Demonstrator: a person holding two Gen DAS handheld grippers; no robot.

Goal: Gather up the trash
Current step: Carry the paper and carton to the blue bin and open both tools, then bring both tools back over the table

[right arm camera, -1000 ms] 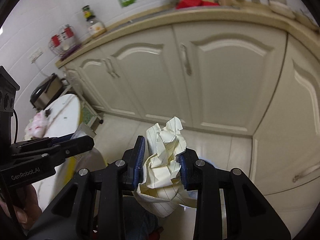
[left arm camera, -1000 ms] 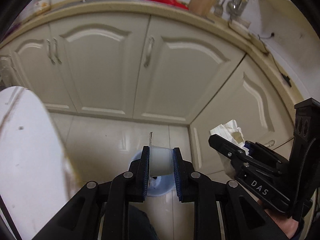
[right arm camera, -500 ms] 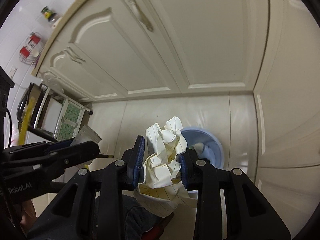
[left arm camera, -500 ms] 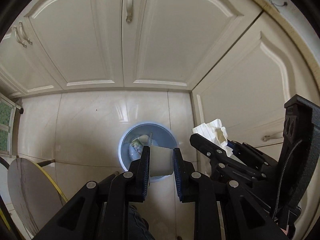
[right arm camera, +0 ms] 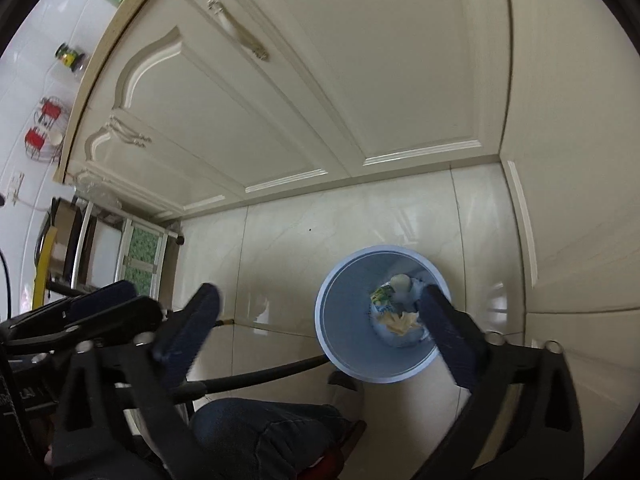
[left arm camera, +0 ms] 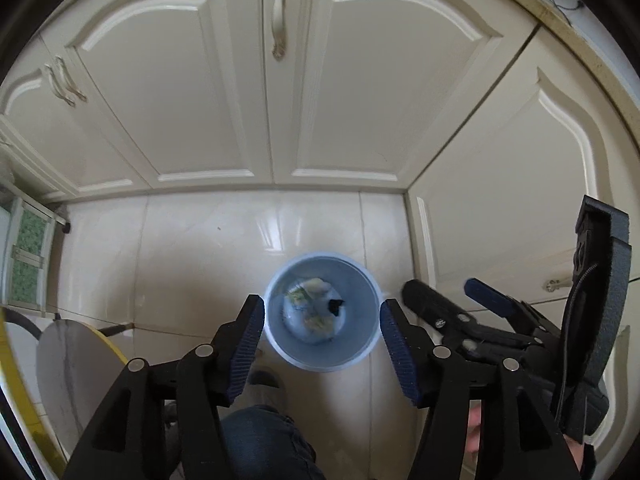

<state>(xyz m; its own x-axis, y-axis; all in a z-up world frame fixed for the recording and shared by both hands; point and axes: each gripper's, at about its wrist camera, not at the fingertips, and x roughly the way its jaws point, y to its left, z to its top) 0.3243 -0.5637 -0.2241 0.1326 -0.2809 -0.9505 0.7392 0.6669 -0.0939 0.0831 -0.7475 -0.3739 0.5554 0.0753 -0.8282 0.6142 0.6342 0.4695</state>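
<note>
A light blue trash bin (left arm camera: 362, 350) stands on the tiled floor below me; it also shows in the right wrist view (right arm camera: 348, 332). Trash lies at its bottom: a crumpled yellowish paper (right arm camera: 400, 322), a whitish cup (right arm camera: 401, 282) and a printed wrapper (left arm camera: 298, 300). My left gripper (left arm camera: 322, 340) is open and empty, straight above the bin. My right gripper (right arm camera: 320, 320) is open and empty above the bin too; it shows in the left wrist view (left arm camera: 452, 292) at the right.
Cream cabinet doors (left arm camera: 200, 92) form a corner behind the bin. A round white table with a yellow rim (left arm camera: 72, 368) is at lower left. A metal rack with green panels (right arm camera: 144, 252) stands at left. My knee in jeans (left arm camera: 264, 444) is below.
Both grippers opened above the bin. The white cup left my left gripper and the crumpled paper left my right gripper; both now lie in the bin.
</note>
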